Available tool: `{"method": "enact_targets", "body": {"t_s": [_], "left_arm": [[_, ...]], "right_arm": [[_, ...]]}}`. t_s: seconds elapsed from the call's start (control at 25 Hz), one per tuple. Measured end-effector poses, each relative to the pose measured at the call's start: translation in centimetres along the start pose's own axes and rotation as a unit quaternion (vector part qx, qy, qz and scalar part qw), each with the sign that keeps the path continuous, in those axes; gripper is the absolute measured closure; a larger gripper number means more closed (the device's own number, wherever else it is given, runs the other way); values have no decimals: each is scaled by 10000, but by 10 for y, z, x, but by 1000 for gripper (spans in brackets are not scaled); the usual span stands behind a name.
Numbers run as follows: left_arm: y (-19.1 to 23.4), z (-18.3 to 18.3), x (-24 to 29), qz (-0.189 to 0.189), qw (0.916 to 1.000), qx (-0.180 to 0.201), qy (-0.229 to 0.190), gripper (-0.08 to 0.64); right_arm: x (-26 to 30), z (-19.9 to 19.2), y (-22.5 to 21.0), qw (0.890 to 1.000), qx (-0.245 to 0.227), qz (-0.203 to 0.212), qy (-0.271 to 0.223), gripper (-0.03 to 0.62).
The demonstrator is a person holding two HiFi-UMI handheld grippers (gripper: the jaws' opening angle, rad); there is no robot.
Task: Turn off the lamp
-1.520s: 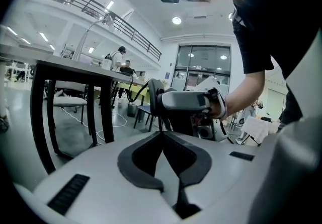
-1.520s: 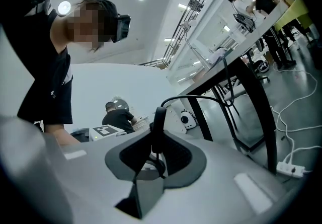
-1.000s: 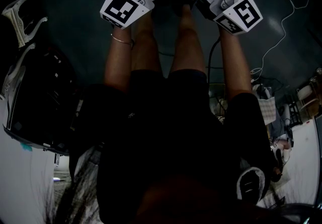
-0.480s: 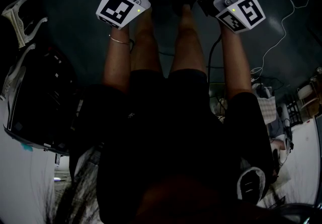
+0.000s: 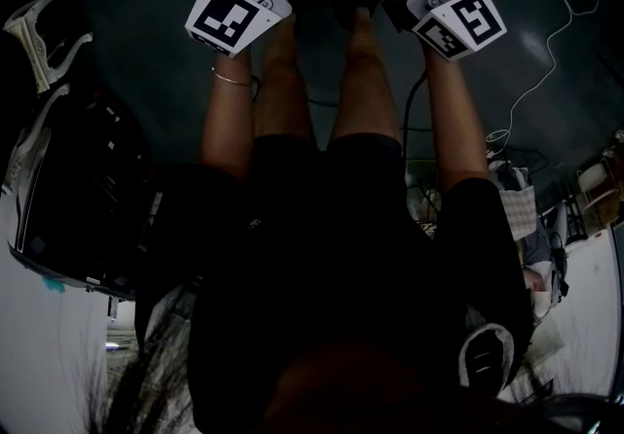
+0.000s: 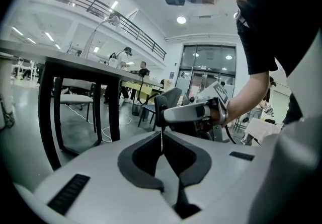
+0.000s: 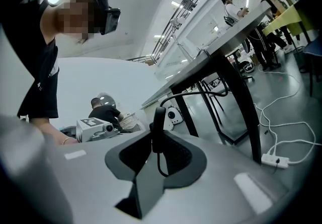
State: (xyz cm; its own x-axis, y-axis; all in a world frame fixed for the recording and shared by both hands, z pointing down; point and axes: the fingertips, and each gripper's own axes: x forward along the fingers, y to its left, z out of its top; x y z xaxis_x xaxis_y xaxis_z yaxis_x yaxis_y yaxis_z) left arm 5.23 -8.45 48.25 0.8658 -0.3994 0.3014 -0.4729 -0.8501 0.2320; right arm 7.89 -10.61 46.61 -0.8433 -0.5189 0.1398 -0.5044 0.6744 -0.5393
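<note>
Floor (image 5: pixel 146 32): dark, under black table (image 7: pixel 241 102).
Left tongs (image 6: pixel 161 136): closed, empty, unmoved.
Right tongs (image 7: pixel 157 143): clamped on lamp's inline cord switch (image 7: pixel 157 127); dipped slightly, so switching off looks imminent.

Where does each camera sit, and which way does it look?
Left gripper view: rides the left gripper, looks along its jaws, shut on a thin cord, at the right gripper; the person's right forearm shows.
Right gripper view: rides the right gripper, looks along its jaws, shut on the switch, past the table; the left wrist shows.
Head view: on the person's head, facing steeply down; arms, legs, both grippers show.
Shared: both gripper views show the table and the person.
</note>
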Motion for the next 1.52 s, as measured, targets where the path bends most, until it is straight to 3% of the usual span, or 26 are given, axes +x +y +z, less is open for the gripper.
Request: {"method": "enact_targets", "body": {"t_s": [1.0, 1.52], "left_arm": [[-3, 4, 4, -70, 9999, -64, -43, 545], [-1, 7, 1, -56, 9999, -66, -59, 545]], "right_arm": [[-7, -50, -32, 9954, -279, -761, 512, 515], [-9, -69, -39, 9931, -382, -788, 779, 514]]}}
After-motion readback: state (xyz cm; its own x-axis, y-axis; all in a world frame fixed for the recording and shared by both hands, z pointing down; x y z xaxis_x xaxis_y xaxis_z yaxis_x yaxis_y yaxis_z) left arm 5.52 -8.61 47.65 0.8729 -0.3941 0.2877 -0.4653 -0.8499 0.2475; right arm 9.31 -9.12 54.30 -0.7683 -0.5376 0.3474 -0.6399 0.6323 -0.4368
